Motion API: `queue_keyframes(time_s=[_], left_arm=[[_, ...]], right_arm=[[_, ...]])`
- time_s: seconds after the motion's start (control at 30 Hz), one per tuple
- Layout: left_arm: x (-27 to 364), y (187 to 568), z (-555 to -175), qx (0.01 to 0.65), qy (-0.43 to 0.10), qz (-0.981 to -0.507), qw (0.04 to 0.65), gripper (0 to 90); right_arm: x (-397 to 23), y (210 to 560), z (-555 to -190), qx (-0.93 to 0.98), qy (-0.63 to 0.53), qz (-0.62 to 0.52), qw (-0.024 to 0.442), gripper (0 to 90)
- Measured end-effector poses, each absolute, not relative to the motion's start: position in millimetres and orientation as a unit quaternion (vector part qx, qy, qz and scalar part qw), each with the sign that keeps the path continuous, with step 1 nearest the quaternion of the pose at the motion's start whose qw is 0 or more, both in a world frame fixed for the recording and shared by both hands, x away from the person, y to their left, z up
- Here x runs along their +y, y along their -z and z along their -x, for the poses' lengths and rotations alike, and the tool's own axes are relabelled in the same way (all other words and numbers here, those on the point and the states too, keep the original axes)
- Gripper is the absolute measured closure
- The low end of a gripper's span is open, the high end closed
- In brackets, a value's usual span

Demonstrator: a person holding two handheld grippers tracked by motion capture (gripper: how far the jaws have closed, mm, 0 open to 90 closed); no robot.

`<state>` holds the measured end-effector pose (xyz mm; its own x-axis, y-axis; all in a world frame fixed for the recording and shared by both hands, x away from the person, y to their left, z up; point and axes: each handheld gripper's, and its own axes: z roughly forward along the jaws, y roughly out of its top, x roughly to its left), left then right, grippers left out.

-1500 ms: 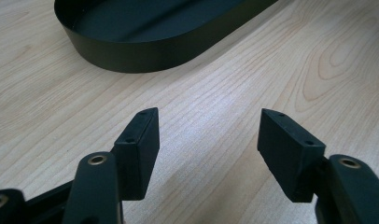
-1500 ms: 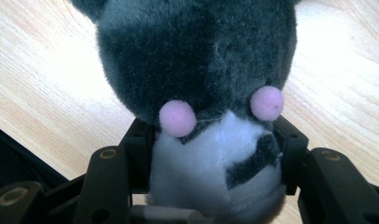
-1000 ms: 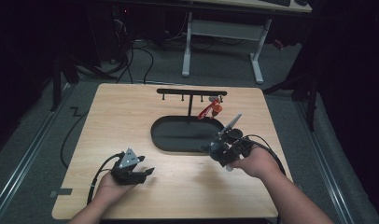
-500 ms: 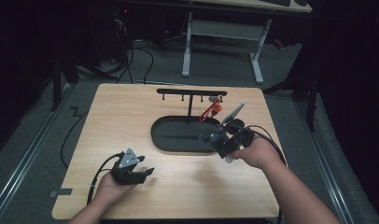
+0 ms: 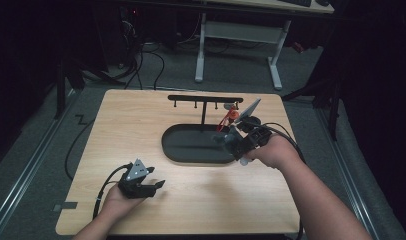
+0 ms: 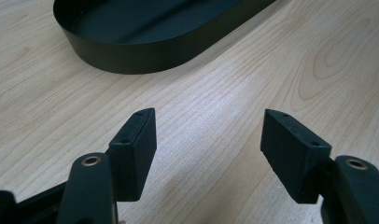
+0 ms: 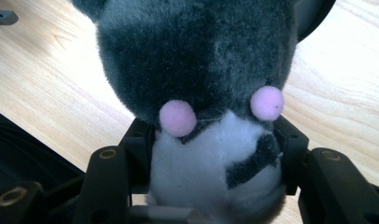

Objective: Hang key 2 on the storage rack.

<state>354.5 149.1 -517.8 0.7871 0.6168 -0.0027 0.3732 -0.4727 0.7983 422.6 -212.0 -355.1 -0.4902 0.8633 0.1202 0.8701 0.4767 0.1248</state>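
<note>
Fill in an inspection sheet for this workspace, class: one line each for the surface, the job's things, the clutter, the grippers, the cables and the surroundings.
Surface: wooden table, bare light wood.
Job's things: black oval tray at the centre; black hook rack behind it, with a red item at its right end; grey and white plush toy with pink dots.
Clutter: nothing seen.
Grippers: left gripper open, low over bare wood; right gripper shut on the plush toy, near the tray's right end.
Cables: black cable loops from the left gripper.
Surroundings: dark room, grey floor, white desk legs behind.
</note>
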Motion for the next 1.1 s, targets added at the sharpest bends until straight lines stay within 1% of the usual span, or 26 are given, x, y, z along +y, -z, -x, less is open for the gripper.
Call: queue_keyframes(time_s=[0.37, 0.67, 0.9, 1.03, 1.1], left_arm=[[148, 519, -355, 0.29, -0.143, -0.849, 0.418, 36.1], [148, 520, -355, 0.292, -0.142, -0.85, 0.415, 36.0], [149, 520, -355, 0.292, -0.139, -0.85, 0.417, 36.0], [150, 519, -355, 0.288, -0.137, -0.848, 0.423, 35.7], [149, 518, -355, 0.287, -0.135, -0.847, 0.426, 34.5]], right_arm=[[-202, 340, -437, -0.859, 0.079, 0.505, 0.027, 46.6], [-200, 324, -450, -0.859, 0.086, 0.505, 0.023, 46.6], [-199, 321, -460, -0.855, 0.084, 0.511, 0.021, 46.7], [-199, 315, -466, -0.852, 0.088, 0.515, 0.012, 46.8], [-199, 312, -470, -0.849, 0.094, 0.519, 0.011, 46.8]])
